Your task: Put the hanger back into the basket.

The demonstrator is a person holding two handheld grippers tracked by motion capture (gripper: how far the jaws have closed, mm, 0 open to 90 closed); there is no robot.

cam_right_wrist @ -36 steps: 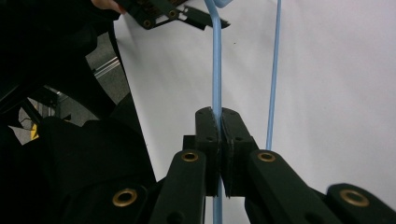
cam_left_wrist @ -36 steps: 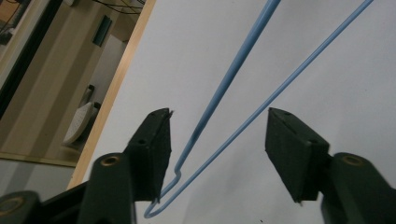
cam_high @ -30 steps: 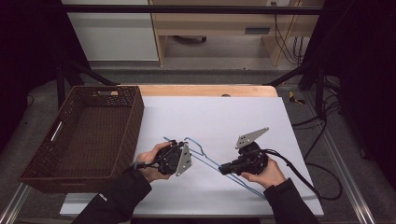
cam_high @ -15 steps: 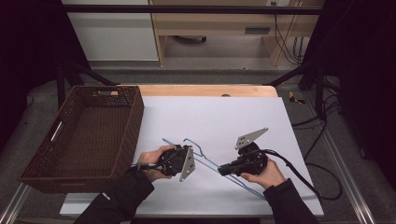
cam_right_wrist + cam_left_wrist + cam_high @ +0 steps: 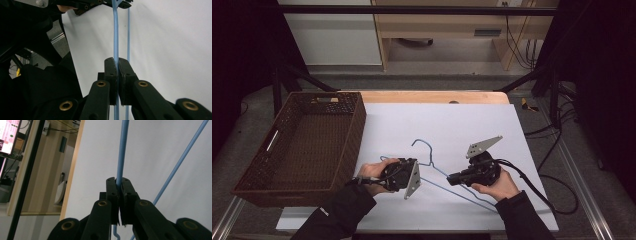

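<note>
Both jaws pinching the blue wire hanger [image 5: 447, 176]!
My left gripper [image 5: 409, 172] and right gripper [image 5: 454, 177] clamp it over the white table [image 5: 452, 120]; wicker basket [image 5: 312, 135] beside, dim room beyond.

Light blue wire hanger [image 5: 439, 172], dark brown woven basket [image 5: 302, 145], white table sheet [image 5: 472, 120], black claws.

A white-covered tabletop [image 5: 462, 120] with a pale wooden far edge [image 5: 432, 96] stands on a grey floor [image 5: 452, 80]. Beyond it sit a white cabinet [image 5: 329, 35] and a light wooden bench [image 5: 447, 30]. Black cables [image 5: 517, 45] hang at the right; the surroundings are dark.
</note>
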